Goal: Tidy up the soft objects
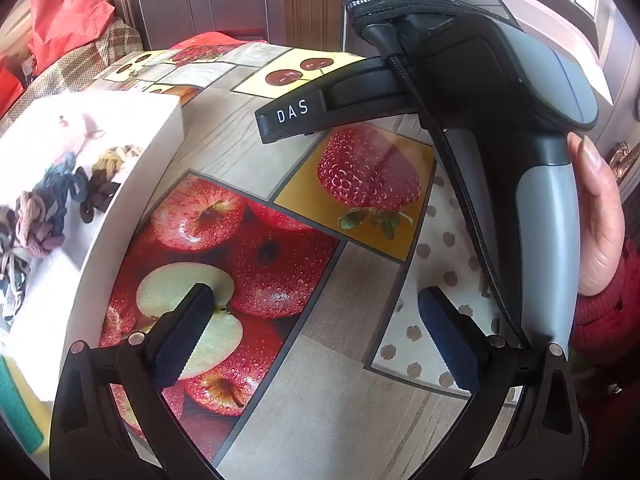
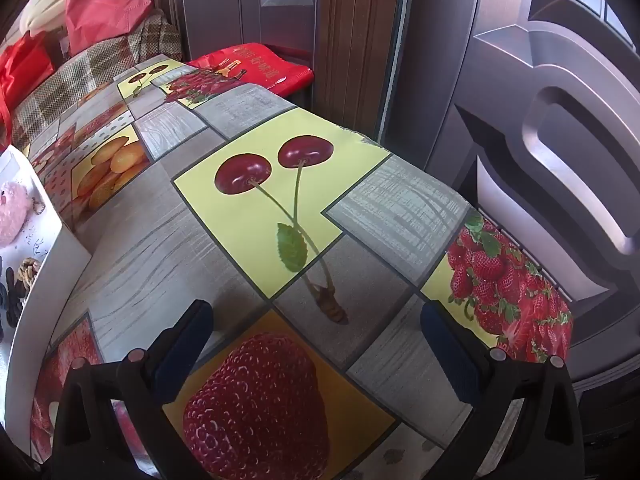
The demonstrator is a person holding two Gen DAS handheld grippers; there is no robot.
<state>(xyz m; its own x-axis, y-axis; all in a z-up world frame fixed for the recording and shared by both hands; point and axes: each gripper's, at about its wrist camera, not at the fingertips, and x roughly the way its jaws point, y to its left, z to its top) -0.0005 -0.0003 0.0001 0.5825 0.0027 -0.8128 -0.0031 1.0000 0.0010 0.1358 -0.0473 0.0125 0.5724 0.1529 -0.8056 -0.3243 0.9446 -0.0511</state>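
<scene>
Hovering over fruit-print tablecloth (image 2: 248,240), left gripper (image 1: 316,340) and right gripper (image 2: 316,352) both spread wide, empty. Knotted fabric hair ties (image 1: 60,196) and pink plush toy (image 2: 12,216) lie in white shallow box (image 1: 160,136), far left. Advisable: approach one tie low, pinch centrally.

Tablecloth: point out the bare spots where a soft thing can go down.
Free: the apple print beside the white box, and the cherry print toward the far edge. Crowded: inside the box, full of hair ties.

We see a glossy, smooth tablecloth (image 2: 248,256) that looks like plastic, a matt white box (image 1: 132,184) holding woven cloth hair ties (image 1: 48,204), knurled gripper pads (image 1: 182,340), and a smooth metal-looking door (image 2: 560,140).
</scene>
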